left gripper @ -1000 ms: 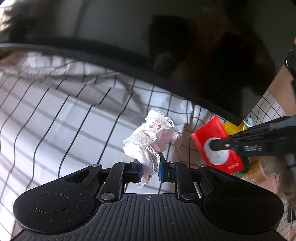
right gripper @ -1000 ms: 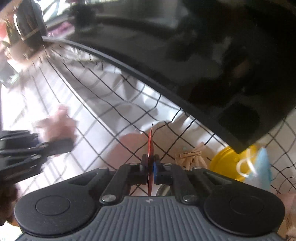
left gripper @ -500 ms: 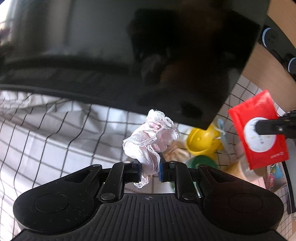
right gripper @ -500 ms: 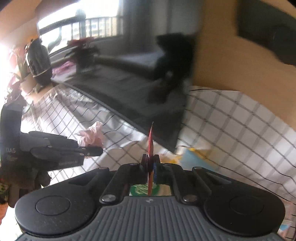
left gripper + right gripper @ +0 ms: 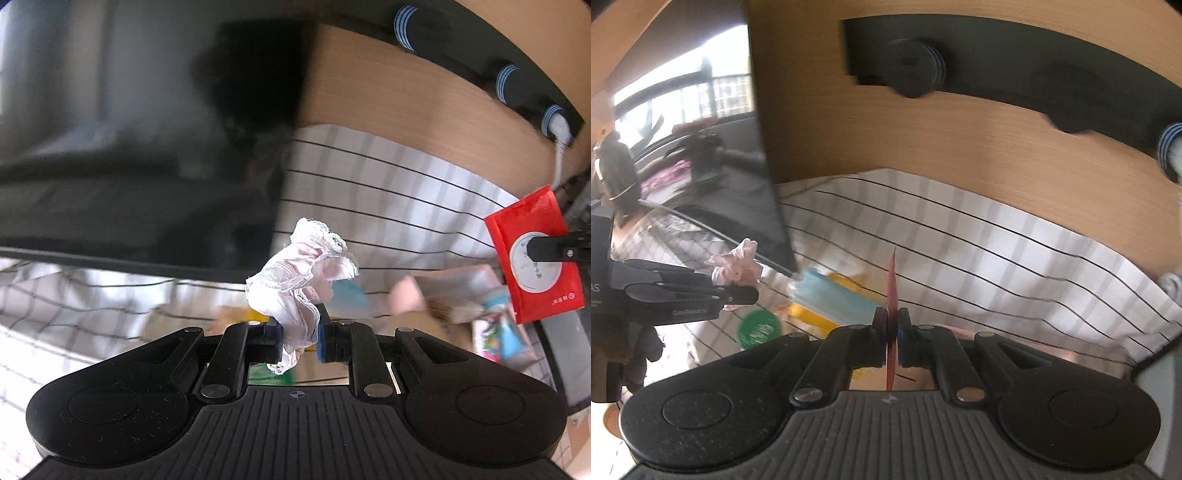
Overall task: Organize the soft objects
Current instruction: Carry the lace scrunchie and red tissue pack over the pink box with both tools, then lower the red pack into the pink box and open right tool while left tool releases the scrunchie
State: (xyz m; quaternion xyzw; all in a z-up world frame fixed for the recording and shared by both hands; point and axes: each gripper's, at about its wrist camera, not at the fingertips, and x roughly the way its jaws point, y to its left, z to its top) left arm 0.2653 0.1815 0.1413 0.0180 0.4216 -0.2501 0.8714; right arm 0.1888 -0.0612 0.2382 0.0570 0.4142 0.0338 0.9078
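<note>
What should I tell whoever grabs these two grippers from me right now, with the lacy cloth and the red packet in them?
Left gripper: shut on the lacy cloth, a bunched white and pink piece that sticks up between the fingers.
Right gripper: shut on the red packet, held flat and edge-on to its own camera.
Both are held up over the checked cloth, beside the dark screen. A blue mask, a yellow thing and a green lid lie loose below.
Done: both things picked up.
Left: set each one down in its place; the pictures show no bin or basket. Then sort the loose things.
</note>
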